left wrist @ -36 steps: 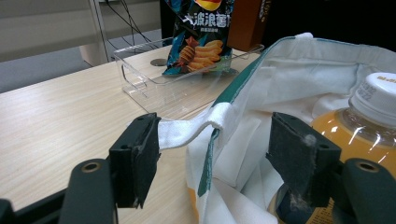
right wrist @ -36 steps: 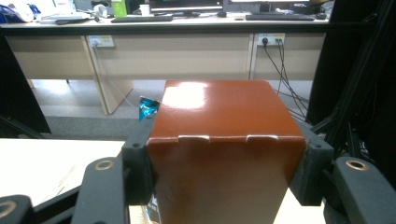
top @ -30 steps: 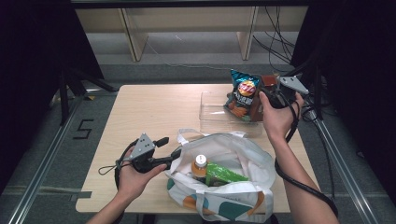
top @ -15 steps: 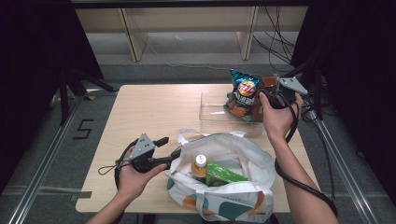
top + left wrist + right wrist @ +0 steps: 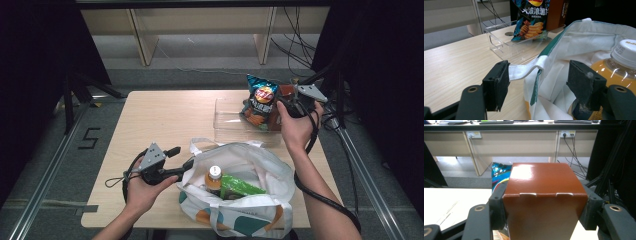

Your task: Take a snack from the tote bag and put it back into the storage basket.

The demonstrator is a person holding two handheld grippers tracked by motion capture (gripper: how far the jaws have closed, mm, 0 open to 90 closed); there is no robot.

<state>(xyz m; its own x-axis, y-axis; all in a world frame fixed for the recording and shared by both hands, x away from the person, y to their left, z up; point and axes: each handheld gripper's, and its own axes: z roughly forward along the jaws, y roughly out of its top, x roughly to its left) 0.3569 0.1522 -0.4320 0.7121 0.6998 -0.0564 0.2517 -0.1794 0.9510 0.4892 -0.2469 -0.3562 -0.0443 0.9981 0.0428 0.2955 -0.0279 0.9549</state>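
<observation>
Fingers of the right gripper (image 5: 541,213) clamp both sides of a brown box (image 5: 544,202), held upright over the clear tray (image 5: 235,125) beside the chip bag (image 5: 260,102). Left gripper (image 5: 539,85) fingers stand wide, the tote bag (image 5: 240,200) strap (image 5: 524,71) lying between them, touching one. Unpacking seems partly done: bottle (image 5: 214,179) and green packet (image 5: 240,186) remain in the tote on the bench (image 5: 165,120).

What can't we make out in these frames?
- Brown box: bottom cut off by the right gripper view's lower edge; mostly behind the chip bag in the high view.
- Bottle: label hidden by the tote bag and a jaw, left gripper view.
- Green packet: print too small, high view.
</observation>
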